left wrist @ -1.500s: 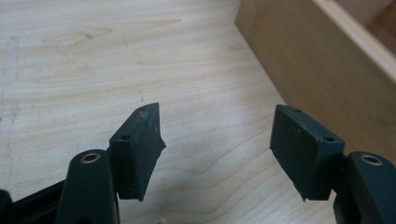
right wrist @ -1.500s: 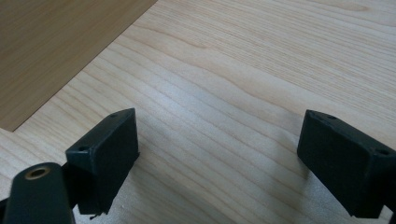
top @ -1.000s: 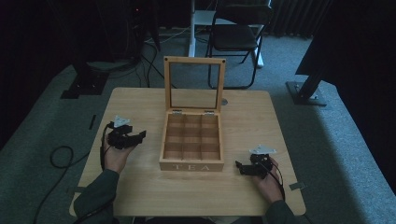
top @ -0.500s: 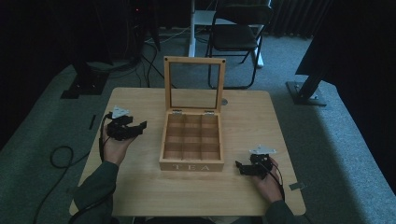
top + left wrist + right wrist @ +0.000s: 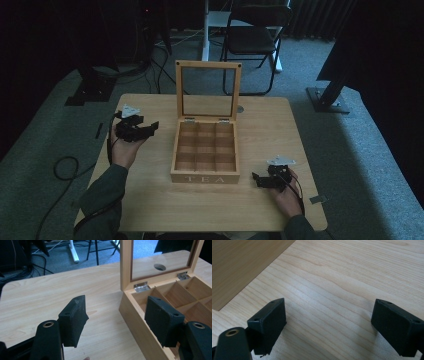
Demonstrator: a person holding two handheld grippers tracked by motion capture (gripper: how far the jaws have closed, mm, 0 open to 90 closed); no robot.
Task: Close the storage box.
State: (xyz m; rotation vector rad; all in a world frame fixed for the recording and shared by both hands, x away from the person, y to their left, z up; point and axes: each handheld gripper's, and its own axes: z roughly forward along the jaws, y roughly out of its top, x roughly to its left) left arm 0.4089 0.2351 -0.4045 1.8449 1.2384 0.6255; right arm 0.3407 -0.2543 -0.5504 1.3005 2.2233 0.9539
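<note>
Grey carpet, a black chair [image 5: 257,37] and cables are seen beyond the wooden table [image 5: 150,200]. At the table's middle a wooden tea box [image 5: 205,152] is set, its glass lid stood upright, its compartments empty. Near the left edge, the left gripper [image 5: 150,127] is held above the wood beside the box, jaws spread, nothing gripped. By the front right corner, the right gripper [image 5: 257,179] is rested low, jaws wide, nothing between them.

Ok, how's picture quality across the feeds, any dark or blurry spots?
High view: dim, room behind nearly black, tea box still readable. Left gripper view: bright and sharp, lid pane faintly reflective. Right gripper view: table grain crisp, soft shadows under the jaws.
</note>
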